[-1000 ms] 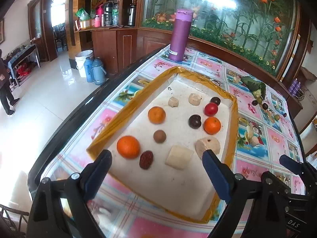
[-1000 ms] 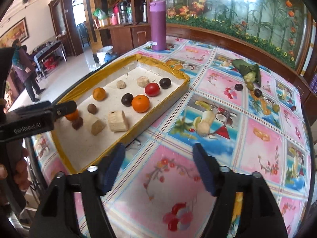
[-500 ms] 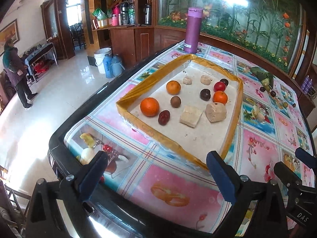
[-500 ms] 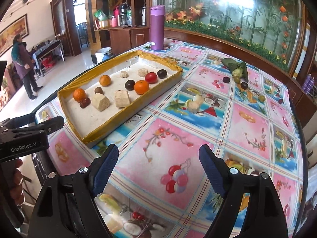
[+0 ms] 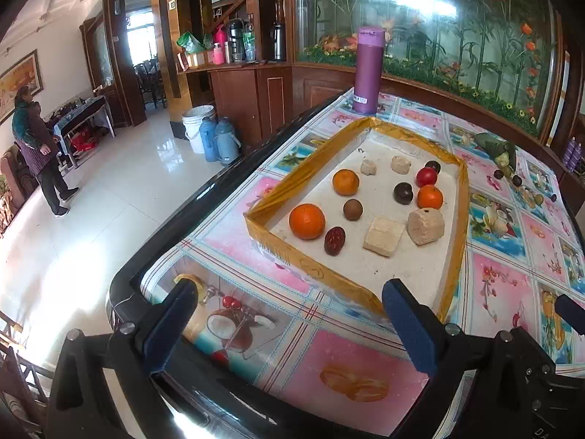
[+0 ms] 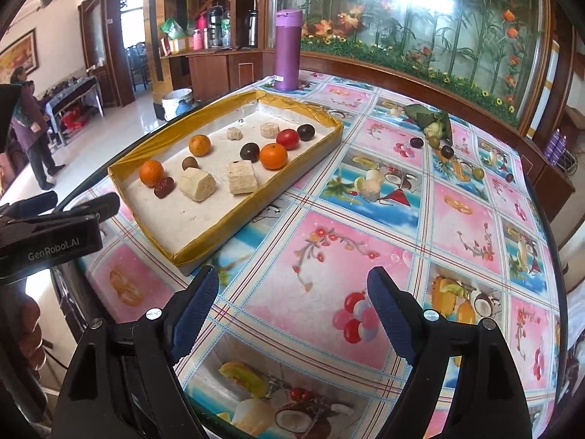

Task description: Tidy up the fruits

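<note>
Through my left wrist view, my left gripper [image 5: 289, 314] is hovering with jaws spread wide and holding nothing, just short of the tray's [image 5: 321, 274] near rim; the fruits are lying ahead, the big orange [image 5: 306, 221] and date [image 5: 334, 240] nearest. Through my right wrist view, my right gripper [image 6: 292, 307] is also gaping empty over bare tabletop [image 6: 365, 241], with the tray far-left, its long axis running away leftward. I'm judging my left hand nearer.
</note>
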A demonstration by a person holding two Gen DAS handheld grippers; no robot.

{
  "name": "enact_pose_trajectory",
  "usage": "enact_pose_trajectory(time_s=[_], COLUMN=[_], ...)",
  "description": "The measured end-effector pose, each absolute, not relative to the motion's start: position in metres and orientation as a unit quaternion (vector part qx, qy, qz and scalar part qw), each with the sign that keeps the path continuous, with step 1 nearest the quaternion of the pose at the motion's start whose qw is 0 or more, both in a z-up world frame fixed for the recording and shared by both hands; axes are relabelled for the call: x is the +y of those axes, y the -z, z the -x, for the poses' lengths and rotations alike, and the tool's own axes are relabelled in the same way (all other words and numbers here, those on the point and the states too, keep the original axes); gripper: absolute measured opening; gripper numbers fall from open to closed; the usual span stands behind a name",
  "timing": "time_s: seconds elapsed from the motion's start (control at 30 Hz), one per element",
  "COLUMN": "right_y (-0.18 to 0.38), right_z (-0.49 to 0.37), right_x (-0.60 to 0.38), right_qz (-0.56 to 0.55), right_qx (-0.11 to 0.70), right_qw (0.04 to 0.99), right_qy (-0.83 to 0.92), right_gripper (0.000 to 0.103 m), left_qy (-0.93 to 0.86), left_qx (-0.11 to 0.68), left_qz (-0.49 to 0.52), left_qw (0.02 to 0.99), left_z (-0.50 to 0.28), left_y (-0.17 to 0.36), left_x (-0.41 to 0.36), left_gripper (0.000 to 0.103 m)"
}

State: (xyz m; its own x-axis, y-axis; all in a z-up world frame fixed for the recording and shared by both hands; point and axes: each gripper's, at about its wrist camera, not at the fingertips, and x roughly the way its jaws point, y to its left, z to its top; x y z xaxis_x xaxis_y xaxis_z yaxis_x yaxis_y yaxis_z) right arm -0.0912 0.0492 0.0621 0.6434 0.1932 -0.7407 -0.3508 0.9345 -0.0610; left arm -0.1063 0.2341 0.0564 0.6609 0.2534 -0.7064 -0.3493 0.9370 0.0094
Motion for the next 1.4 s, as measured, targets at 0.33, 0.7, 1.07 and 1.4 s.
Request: enact_pose_trajectory(time_s=[0.33, 0.7, 1.07, 1.4], right_y=[-0.060, -0.058, -0.061, -0.059], right_z=[0.095, 0.096, 0.102, 0.100], right_x=[0.058, 0.058, 0.061, 0.055], right_qz=[0.100, 0.095, 0.094, 0.086], right_qx=[0.398, 0.396, 0.382, 0.392], right_qw=[0.903, 0.906, 0.911, 0.908], right_qy=[-0.131, -0.114, -0.123, -0.119], right_gripper=[0.083, 0.083, 0.103, 0.103], left_qy=[-0.132, -0.111, -0.095, -0.090], left_qx=[0.366, 0.369, 0.370, 0.374], left_qz=[0.050, 0.050, 0.035, 0.033], left_qw=[0.920, 0.921, 0.923, 0.922], left_z=[0.107, 0.106, 0.111, 0.112], left_y=[-0.059, -0.056, -0.055, -0.054], left_x=[0.242, 0.248, 0.237, 0.234], left_gripper=[0.102, 0.102, 0.102, 0.102])
